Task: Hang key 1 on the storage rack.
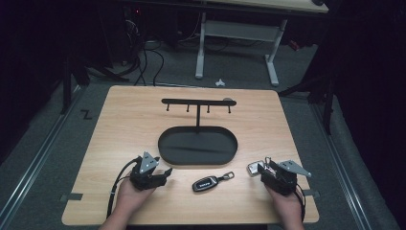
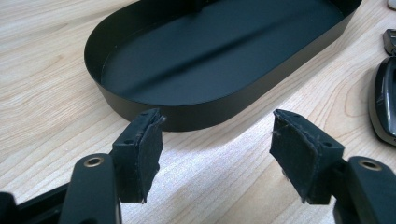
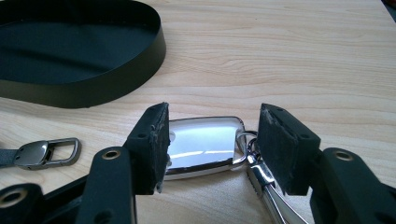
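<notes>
Chrome key fob (image 3: 203, 144) lies between your right gripper (image 3: 212, 140) jaws, open and not yet pinching, at five o'clock from the tray (image 1: 165, 155). It looks hard and slippery; grip its flat sides squarely, away from the ring (image 3: 247, 142). Left gripper (image 2: 217, 149) gapes empty.

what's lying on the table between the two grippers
In the high view, a black car key fob with a metal clasp lies between the left gripper and the right gripper, in front of the oval tray.
</notes>
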